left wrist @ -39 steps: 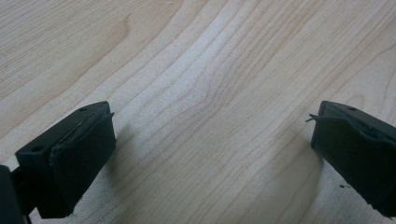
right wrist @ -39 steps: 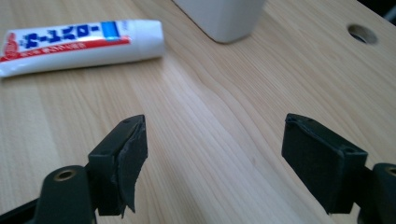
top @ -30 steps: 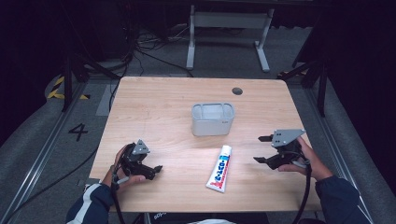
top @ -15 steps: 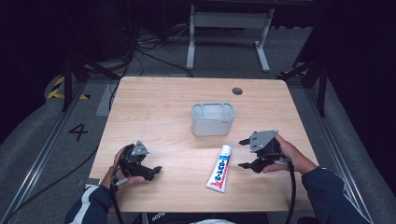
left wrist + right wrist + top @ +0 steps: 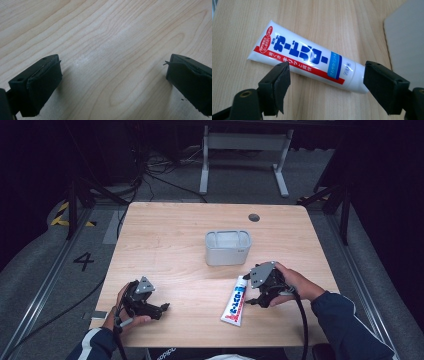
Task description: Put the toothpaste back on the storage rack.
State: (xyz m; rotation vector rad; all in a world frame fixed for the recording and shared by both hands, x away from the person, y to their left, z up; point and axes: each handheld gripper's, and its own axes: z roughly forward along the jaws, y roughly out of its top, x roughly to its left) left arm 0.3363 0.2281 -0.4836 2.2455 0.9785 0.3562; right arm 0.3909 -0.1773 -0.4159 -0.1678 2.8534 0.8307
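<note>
So the right hand-held gripper is spread wide with nothing in it, and its jaws have just been opening a bit more as it closes in on the toothpaste tube. The tube lies flat near the desk's front edge, right of middle, cap end pointing toward the grey bin. In the right gripper view the tube runs across between the two jaws, untouched.

My take on doing this well: drop lower so the pads straddle the tube's width, not its length, and bite around the middle of the body where it's firm. Too near the flat crimped end and it'll probably flop; too near the cap and it could pivot.

Room-wise it looks easy. There's a strip of bare desk between tube and bin, and the bin sits mid-desk, well away from every edge. The front edge is the nearest one, so I'd lift up and away from it. The left hand-held gripper is parked open and empty by the front left corner, well apart.
</note>
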